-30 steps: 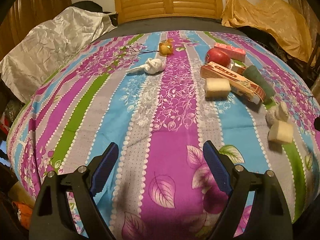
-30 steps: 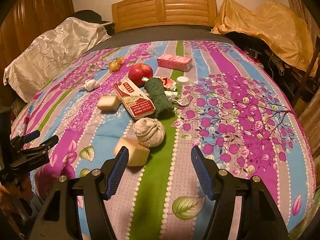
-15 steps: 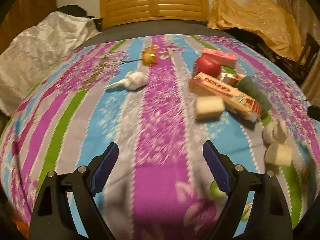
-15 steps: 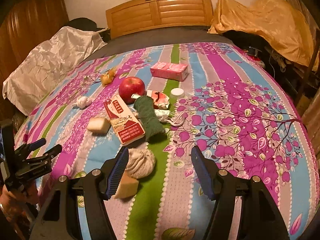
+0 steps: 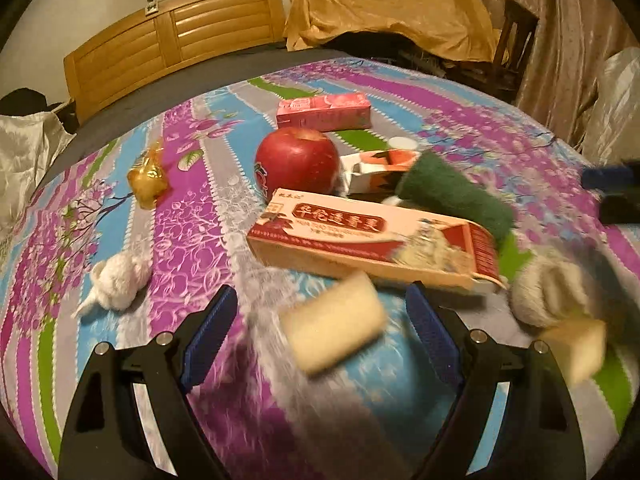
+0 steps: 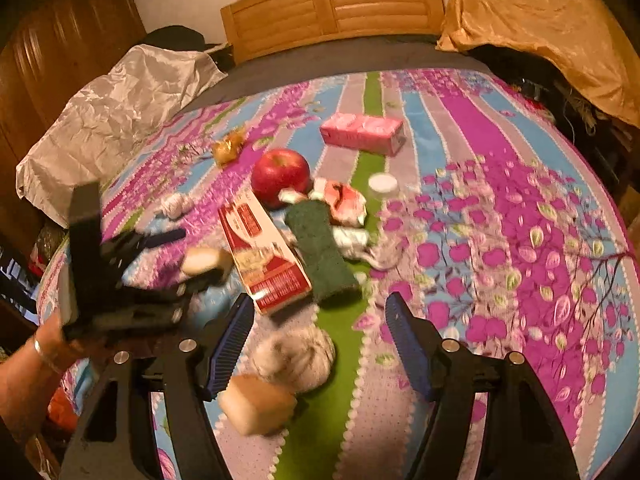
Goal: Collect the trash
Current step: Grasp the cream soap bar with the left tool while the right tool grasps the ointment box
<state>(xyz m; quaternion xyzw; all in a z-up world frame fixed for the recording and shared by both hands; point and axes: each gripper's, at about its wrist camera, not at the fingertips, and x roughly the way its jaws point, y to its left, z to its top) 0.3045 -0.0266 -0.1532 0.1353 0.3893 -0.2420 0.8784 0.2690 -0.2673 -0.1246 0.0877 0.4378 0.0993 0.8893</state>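
Items lie on a striped floral bedspread (image 5: 192, 216). My left gripper (image 5: 320, 320) is open, its jaws either side of a cream sponge block (image 5: 334, 332). Beyond it lie a long red-and-cream box (image 5: 372, 236), a red apple (image 5: 297, 164), a pink carton (image 5: 323, 111), a torn orange-white wrapper (image 5: 380, 166), a green scrub pad (image 5: 452, 196), a white tissue ball (image 5: 116, 282) and a gold wrapper (image 5: 147, 178). My right gripper (image 6: 320, 320) is open above a grey yarn ball (image 6: 296, 354) and a second sponge (image 6: 256, 402). The left gripper (image 6: 160, 256) also shows in the right wrist view.
A wooden headboard (image 6: 332, 4) stands at the far end. A silver sheet (image 6: 116, 108) lies at the left, a gold cloth (image 6: 552, 32) over furniture at the right. A white cap (image 6: 383, 184) and crumpled white wrappers (image 6: 352, 236) lie near the scrub pad.
My left gripper has moved forward and right across the bed, reaching the cream sponge block. My right gripper has advanced over the yarn ball. Both stay open.
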